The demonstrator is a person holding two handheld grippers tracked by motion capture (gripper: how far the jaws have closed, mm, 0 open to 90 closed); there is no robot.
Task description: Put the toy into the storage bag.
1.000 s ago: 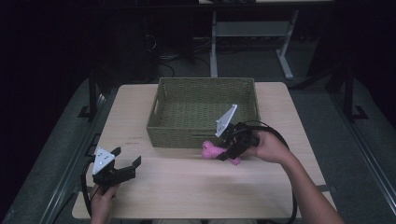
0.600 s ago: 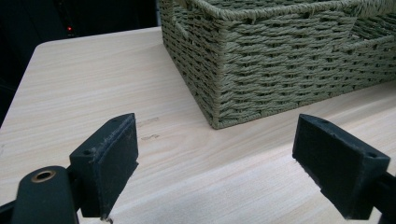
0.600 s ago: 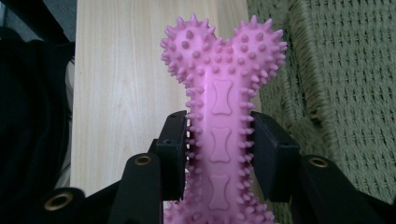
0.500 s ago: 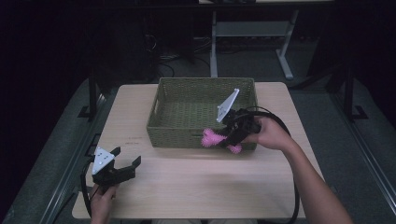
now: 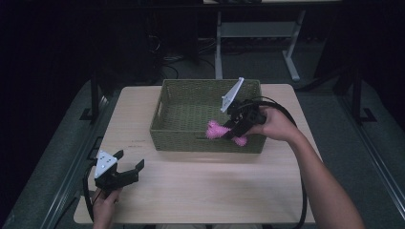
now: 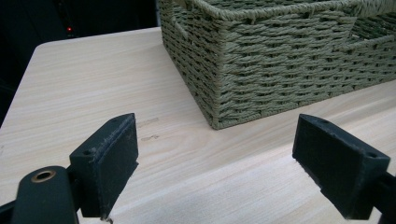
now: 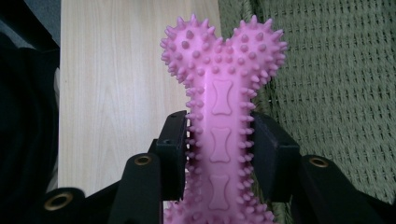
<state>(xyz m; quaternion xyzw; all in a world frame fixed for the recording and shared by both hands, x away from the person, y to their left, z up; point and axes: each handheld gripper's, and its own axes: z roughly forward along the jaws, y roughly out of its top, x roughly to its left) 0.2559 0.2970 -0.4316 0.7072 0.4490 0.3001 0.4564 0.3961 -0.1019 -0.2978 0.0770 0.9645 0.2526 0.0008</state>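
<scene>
A pink spiky bone-shaped toy [image 5: 217, 130] [image 7: 219, 93] is held in the air over the near rim of the green woven basket [image 5: 181, 138]. My right gripper [image 5: 230, 131] [image 7: 218, 149] is shut on the toy's shaft, its pads [image 7: 173, 149] pressing both sides. In the right gripper view the toy's knobbed end points away, with the table to its left and the basket's weave to its right. My left gripper [image 5: 128, 168] [image 6: 217, 163] stands open near the table's front left corner, nothing between its jaws, facing the basket's near corner [image 6: 215, 93].
The basket stands at the back middle of the light wooden table [image 5: 200, 186]. A cable [image 5: 301, 157] loops from the right gripper along the person's forearm. Dark floor and a white desk frame [image 5: 219, 43] lie beyond the table.
My right gripper has lifted the pink toy from the table in front of the basket up and back, over the basket's near rim. The left gripper has stayed put.
</scene>
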